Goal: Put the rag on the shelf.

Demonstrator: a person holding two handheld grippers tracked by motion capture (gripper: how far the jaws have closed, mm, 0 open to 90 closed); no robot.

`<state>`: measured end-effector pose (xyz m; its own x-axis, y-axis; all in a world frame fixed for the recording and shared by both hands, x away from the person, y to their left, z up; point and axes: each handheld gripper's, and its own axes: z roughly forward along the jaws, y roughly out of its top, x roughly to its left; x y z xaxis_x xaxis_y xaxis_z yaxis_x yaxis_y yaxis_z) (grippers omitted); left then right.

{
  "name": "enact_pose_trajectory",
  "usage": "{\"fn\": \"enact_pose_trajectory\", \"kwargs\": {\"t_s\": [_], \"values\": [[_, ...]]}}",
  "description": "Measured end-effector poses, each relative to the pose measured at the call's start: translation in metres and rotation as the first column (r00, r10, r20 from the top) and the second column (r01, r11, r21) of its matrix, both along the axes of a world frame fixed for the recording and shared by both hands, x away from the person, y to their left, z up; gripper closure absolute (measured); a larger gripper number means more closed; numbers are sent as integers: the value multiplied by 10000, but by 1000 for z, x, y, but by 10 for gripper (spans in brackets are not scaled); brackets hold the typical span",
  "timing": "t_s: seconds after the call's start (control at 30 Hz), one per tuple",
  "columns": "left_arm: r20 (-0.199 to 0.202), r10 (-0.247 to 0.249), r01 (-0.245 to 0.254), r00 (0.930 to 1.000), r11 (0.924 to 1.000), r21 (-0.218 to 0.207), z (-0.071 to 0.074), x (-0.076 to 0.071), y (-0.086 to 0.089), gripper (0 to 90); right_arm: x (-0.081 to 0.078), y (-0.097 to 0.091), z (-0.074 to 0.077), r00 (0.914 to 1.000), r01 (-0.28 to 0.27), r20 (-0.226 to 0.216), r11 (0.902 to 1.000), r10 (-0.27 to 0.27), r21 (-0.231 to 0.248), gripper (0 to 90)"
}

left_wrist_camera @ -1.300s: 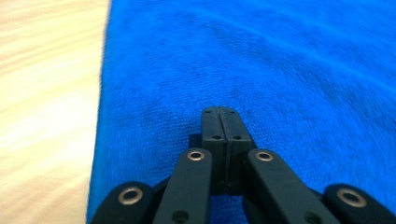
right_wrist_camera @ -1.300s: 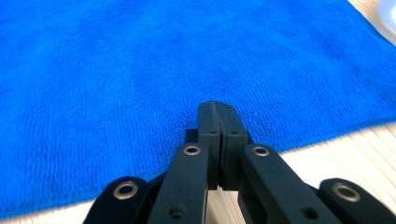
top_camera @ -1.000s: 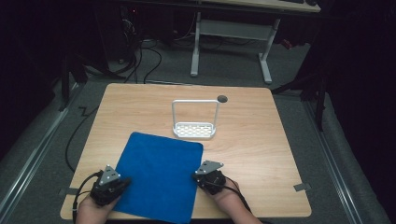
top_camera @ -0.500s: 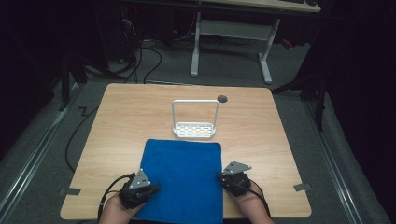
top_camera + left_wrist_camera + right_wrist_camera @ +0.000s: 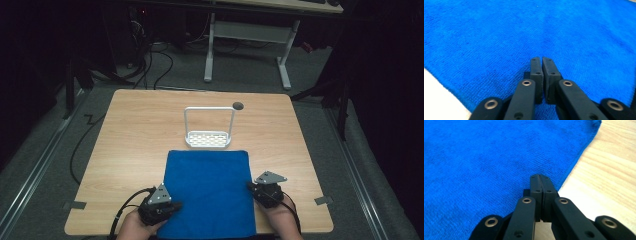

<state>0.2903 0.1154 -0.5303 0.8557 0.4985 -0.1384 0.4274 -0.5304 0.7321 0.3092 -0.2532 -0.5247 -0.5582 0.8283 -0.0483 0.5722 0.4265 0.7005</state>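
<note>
found the blue cloth spread flat and square on the near half of the table, far edge just short of the white wire rack, near edge at the table's front. saw no folds or bunching from above.

found the left tongs lying over the cloth's near left corner, jaws just opened to a thin slit, nothing visible between them, cloth flat beneath. found the right tongs at the cloth's right edge, jaws pressed fully together; could not tell whether a sliver of the hem was pinched there.

judged the step in hand to be letting go after laying the cloth straight. to do it well: open wider before lifting, so no pile snags on the pads and drags a corner up; lift straight off, not sideways, to keep the edges square with the table; release both sides alike, so neither side pulls the cloth askew. beyond the rack, noted a small dark hole in the tabletop, well apart from the work.
</note>
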Motion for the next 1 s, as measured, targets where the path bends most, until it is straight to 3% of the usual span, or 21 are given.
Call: {"fn": "enact_pose_trajectory", "kwargs": {"t_s": [0.2,0.23,0.27,0.3,0.33,0.4,0.43,0.47,0.63,0.67,0.73,0.83,0.87,1.0], "values": [[226,90,-89,9997,10000,-29,1,-3,3,804,3,0,0,10000,-11,32,9999,12,-126,900],[389,458,-443,9982,9983,-388,4,-1,9,743,4,0,1,10000,-22,9,9999,22,-145,900],[389,458,-443,9982,9983,-388,4,-1,9,730,4,0,1,10000,-22,9,9999,22,-145,900],[493,1001,-958,9938,9919,-833,7,5,18,713,4,0,0,10000,-4,-11,9999,4,-108,900],[493,1001,-958,9938,9919,-833,7,5,18,695,4,0,0,10000,-4,-11,9999,4,-108,900],[620,1751,-1689,9826,9812,-939,8,15,27,673,4,0,1,10000,-9,-16,9999,9,-134,900],[369,2423,-2374,9695,9658,-1044,6,30,37,656,4,0,1,10000,-28,-3,9998,28,-174,900],[369,2423,-2374,9695,9658,-1044,6,30,37,650,4,0,1,10000,-28,-3,9998,28,-174,900],[644,3573,-3492,9317,9305,-1107,4,63,45,630,4,1,1,9999,-112,62,9993,115,-349,886],[848,3740,-3657,9236,9255,-983,4,75,42,625,2,-1,2,9998,-149,126,9998,151,-111,850],[837,3785,-3711,9218,9241,-914,4,83,40,631,2,-2,3,9997,-171,203,9998,169,81,839],[683,4048,-3979,9119,9124,-958,4,106,33,643,0,-6,5,9993,-204,335,9990,190,406,807],[641,4139,-4095,9081,9095,-715,2,119,29,654,0,-8,5,9991,-216,362,9987,199,467,802],[488,4231,-4203,9048,9055,-578,0,133,24,653,0,-10,6,9990,-232,402,9983,210,543,800]]}}
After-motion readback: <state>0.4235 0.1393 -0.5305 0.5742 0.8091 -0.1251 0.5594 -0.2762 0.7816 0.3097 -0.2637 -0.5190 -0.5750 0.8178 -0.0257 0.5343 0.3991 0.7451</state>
